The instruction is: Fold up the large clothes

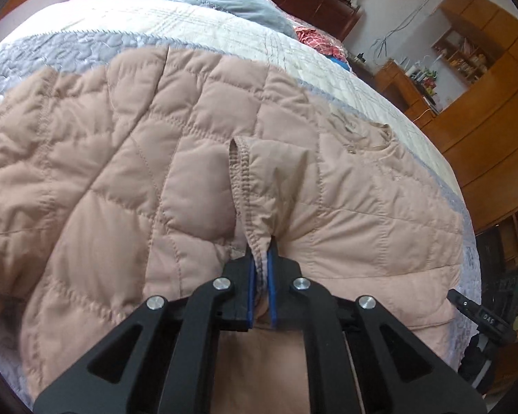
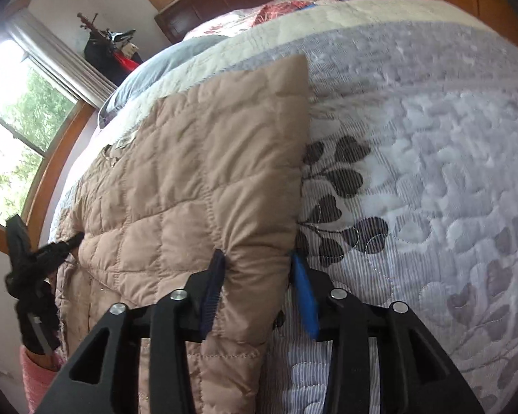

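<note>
Here, a quilted beige jacket (image 1: 127,172) lies spread across the bed (image 2: 431,138), over its grey-and-white quilted cover. The left claw (image 1: 260,258) is clamped tight on a stitched edge of the jacket. The right claw (image 2: 259,276) stands partly apart, a folded jacket edge between its pads without a firm pinch.

jacket (image 1: 127,158) on quilt (image 1: 224,31) | pillow (image 1: 224,3) behind | cabinet (image 1: 493,110) right of bed
</note>
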